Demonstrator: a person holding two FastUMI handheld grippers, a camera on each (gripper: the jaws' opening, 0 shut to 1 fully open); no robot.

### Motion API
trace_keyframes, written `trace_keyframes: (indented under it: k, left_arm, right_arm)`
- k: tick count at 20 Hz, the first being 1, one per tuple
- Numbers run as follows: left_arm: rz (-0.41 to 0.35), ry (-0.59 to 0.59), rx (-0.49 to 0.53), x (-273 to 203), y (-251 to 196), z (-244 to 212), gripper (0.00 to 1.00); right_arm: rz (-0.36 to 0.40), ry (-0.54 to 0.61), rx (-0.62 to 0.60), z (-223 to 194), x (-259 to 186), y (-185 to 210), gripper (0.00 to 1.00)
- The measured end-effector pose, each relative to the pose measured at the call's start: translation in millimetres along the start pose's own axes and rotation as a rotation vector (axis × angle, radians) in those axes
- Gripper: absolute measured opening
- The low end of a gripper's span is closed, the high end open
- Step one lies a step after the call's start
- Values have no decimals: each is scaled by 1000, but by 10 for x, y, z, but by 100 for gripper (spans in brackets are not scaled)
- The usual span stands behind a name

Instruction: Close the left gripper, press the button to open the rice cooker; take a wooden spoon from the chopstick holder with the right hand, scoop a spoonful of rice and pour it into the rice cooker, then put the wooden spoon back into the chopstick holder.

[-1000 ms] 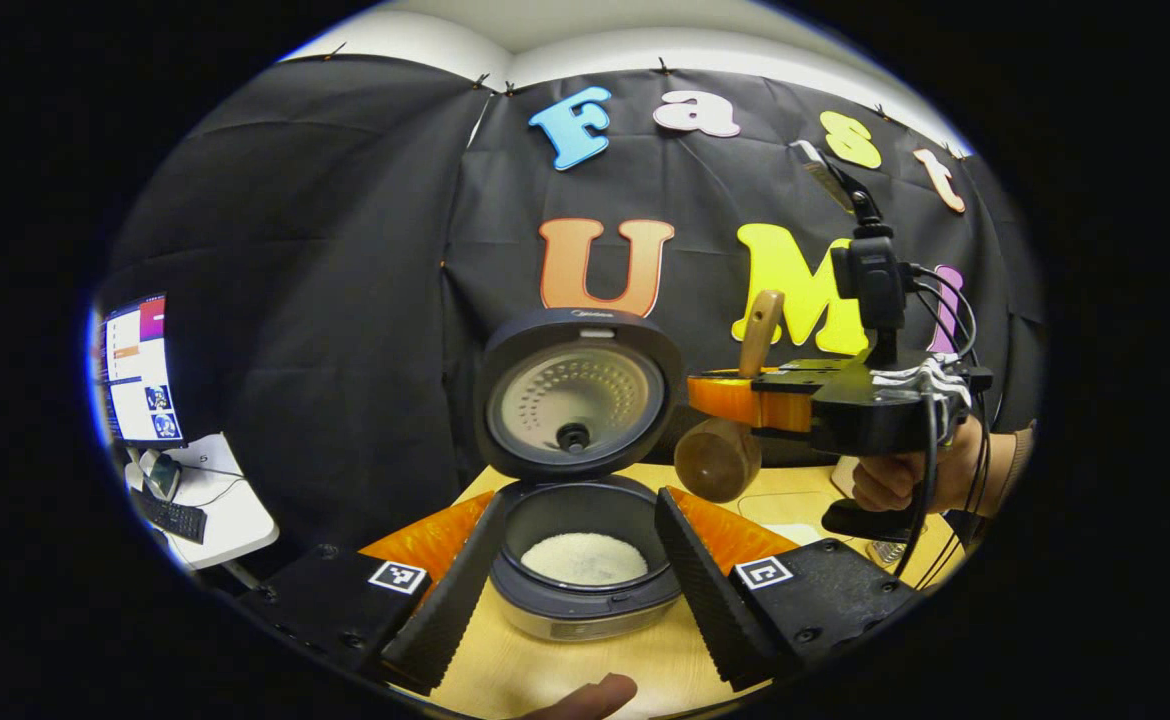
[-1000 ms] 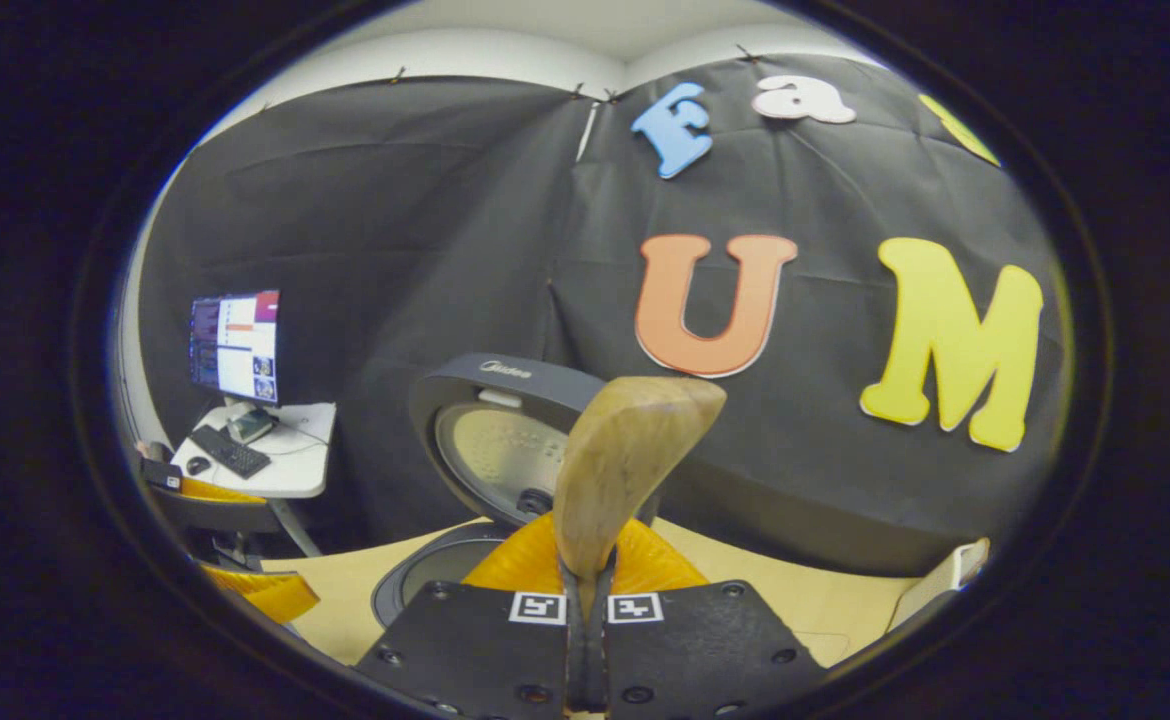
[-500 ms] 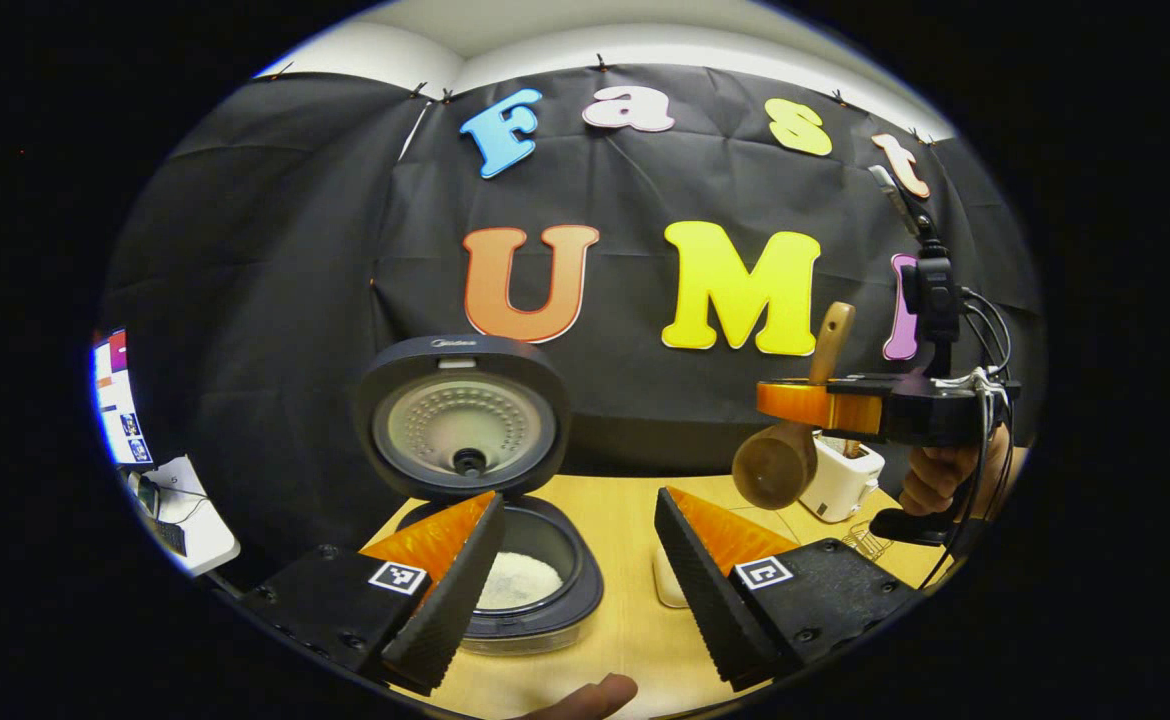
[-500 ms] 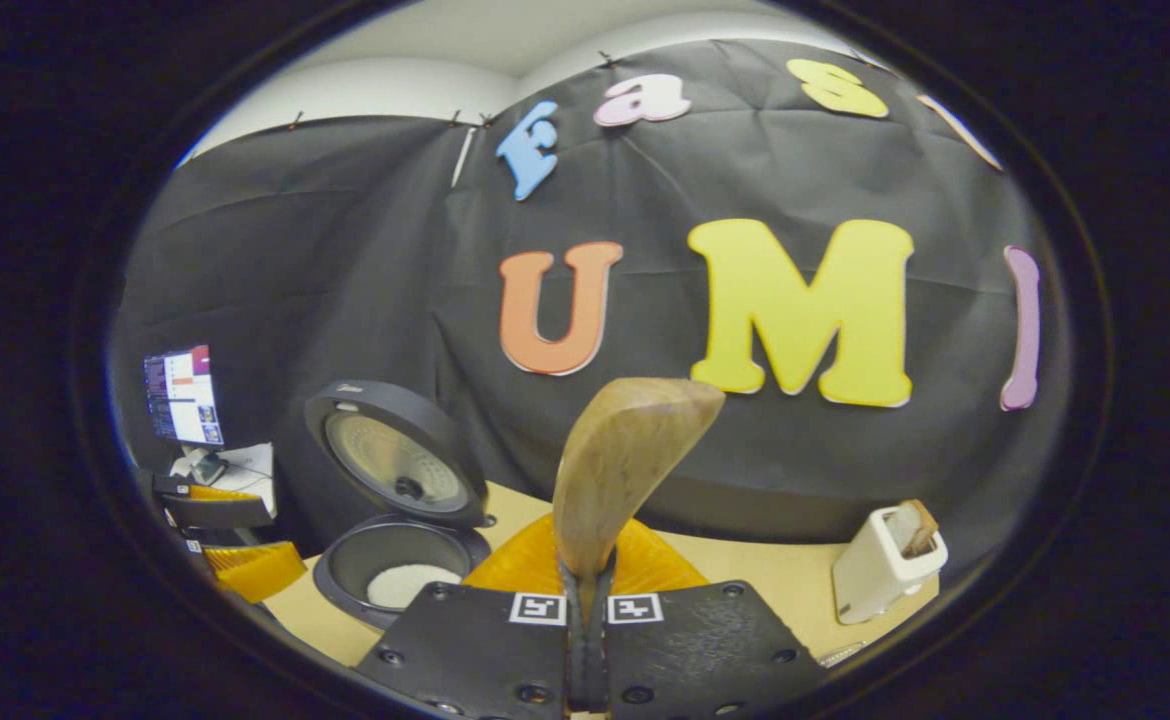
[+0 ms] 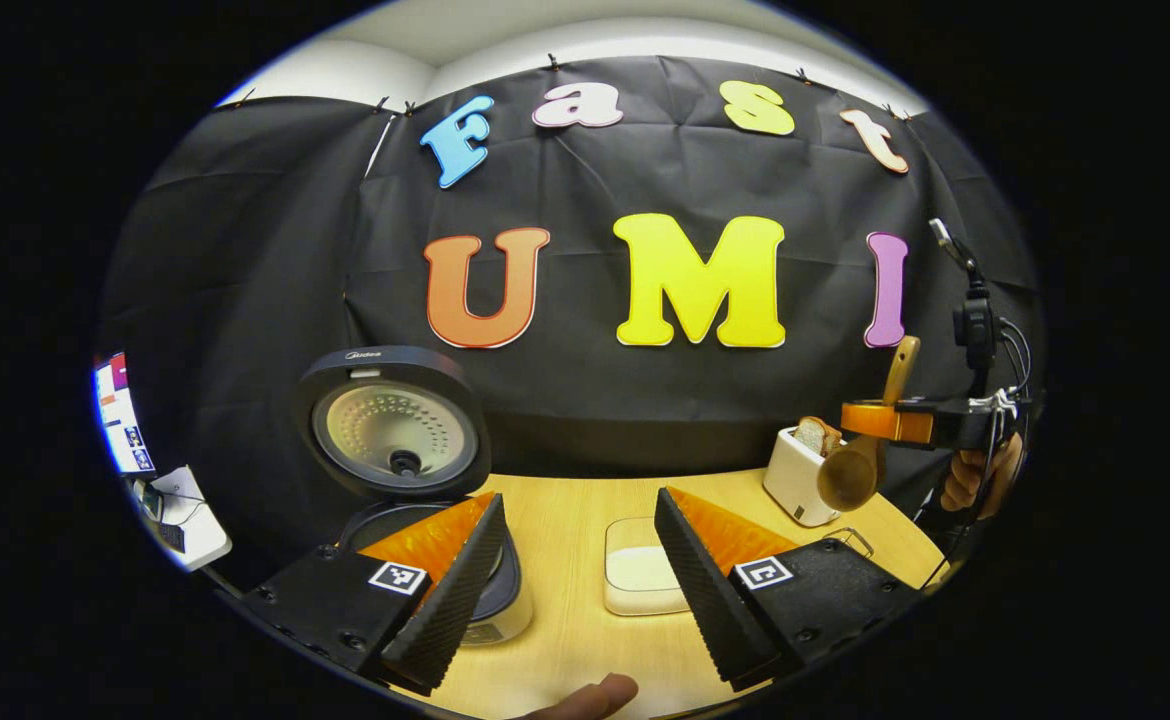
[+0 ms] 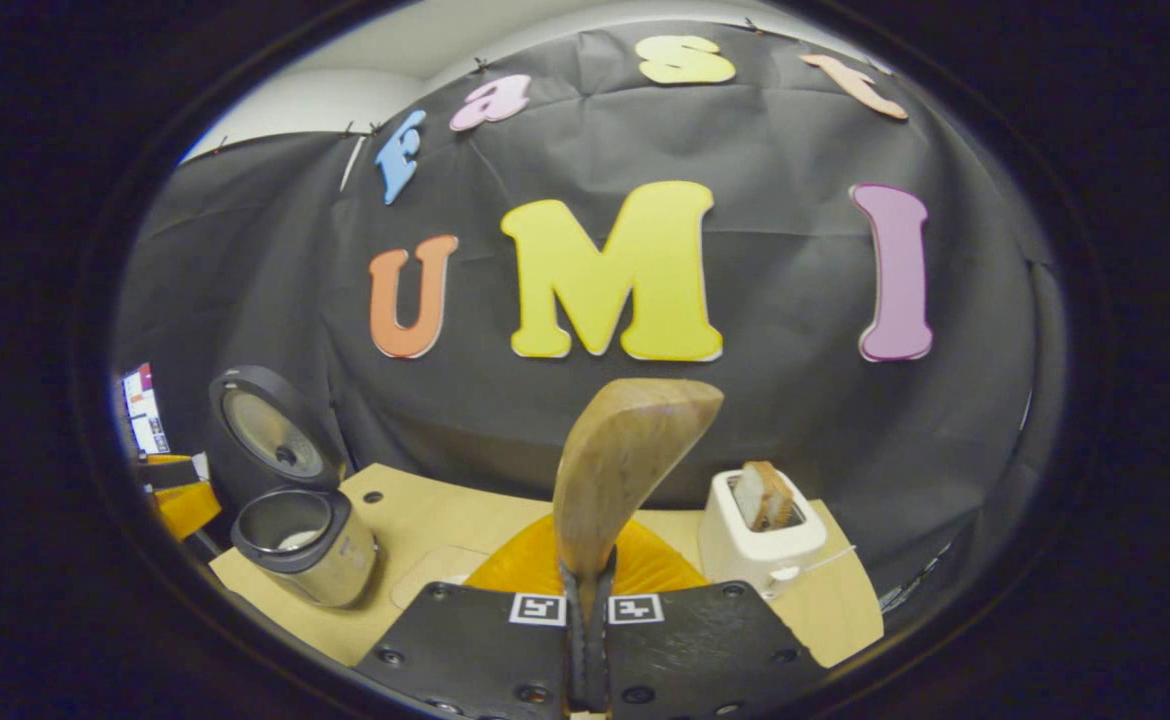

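Note:
The rice cooker (image 5: pixel 395 430) stands open at the left, its lid upright. Its pot (image 5: pixel 505 600) is partly hidden behind one finger of my left gripper (image 5: pixel 575 590), which is open with nothing between its fingers. A shallow white rice container (image 5: pixel 635 575) lies on the table between those fingers, farther off. At the far right my right gripper (image 5: pixel 870 420) is shut on the wooden spoon (image 5: pixel 850 475), whose bowl hangs down in the air beside the toaster. In the right gripper view the spoon's handle (image 6: pixel 625 470) rises from my shut right gripper (image 6: pixel 585 620), and the cooker (image 6: pixel 300 535) sits at the left.
A white toaster (image 5: pixel 800 475) with a slice of bread stands at the back right of the wooden table (image 5: pixel 565 510), and shows again as the toaster (image 6: pixel 760 535). A hand (image 5: pixel 975 475) holds the right gripper. A monitor (image 5: pixel 120 415) stands beyond the table's left edge.
The right gripper has carried the spoon to the right, from beside the cooker's lid to beside the toaster. Both views have swung right, so the cooker now sits farther left.

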State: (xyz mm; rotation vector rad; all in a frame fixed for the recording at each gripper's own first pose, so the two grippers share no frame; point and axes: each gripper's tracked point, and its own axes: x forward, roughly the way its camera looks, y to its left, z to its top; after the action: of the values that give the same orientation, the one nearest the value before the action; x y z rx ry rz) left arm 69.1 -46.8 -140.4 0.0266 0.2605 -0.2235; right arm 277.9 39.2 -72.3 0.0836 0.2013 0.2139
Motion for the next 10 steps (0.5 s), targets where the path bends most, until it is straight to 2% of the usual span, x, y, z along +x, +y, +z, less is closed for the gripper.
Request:
trace_keyframes:
  k: [6, 10]
  left_arm:
    - [45, 37, 24, -76, -301, -156, 96]
    - [65, 65, 14, -128, -428, -254, 96]
  right_arm:
    - [-70, 77, 61, -572, 152, -747, 1]
    - [-94, 143, 108, -952, 259, -1003, 1]
